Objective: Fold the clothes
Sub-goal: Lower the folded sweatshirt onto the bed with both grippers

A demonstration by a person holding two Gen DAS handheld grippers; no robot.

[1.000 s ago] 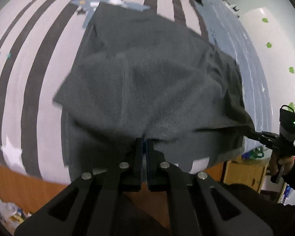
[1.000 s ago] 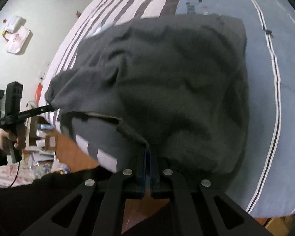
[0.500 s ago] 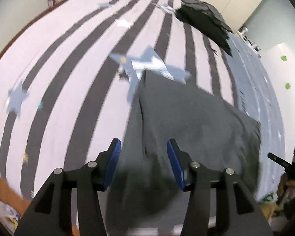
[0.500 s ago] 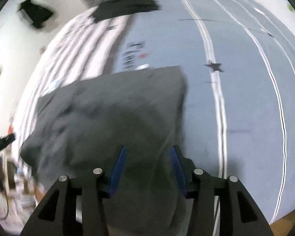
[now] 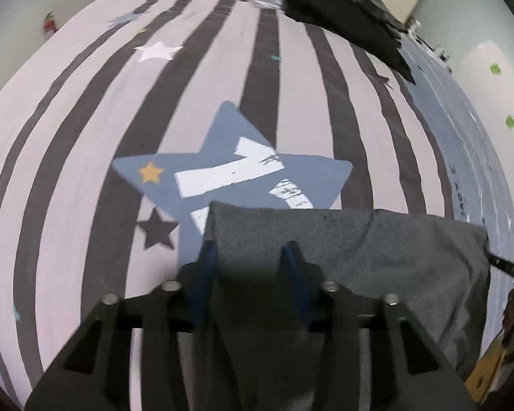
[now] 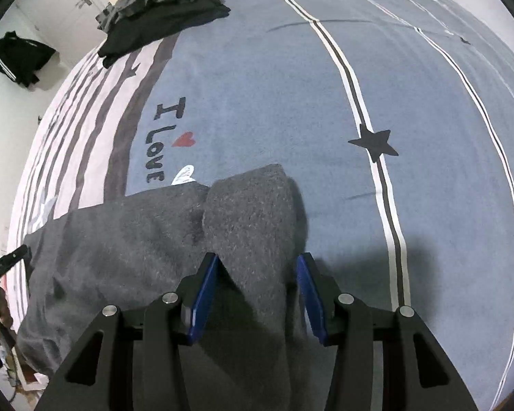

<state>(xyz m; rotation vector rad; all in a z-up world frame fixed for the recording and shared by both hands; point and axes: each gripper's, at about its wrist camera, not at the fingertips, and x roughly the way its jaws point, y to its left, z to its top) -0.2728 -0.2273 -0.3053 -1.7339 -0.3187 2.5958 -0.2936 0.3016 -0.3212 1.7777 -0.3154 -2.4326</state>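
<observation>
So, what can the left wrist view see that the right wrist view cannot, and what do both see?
Only the left wrist view shows the big blue star printed on the striped part of the bed cover, the white star, and a red fire extinguisher by the wall.

Only the right wrist view shows the "I LOVE" lettering with a red heart, the black star on a stripe, and a dark jacket lying on the floor.

Both show the grey garment spread on the bed and the pile of dark clothes further away.
</observation>
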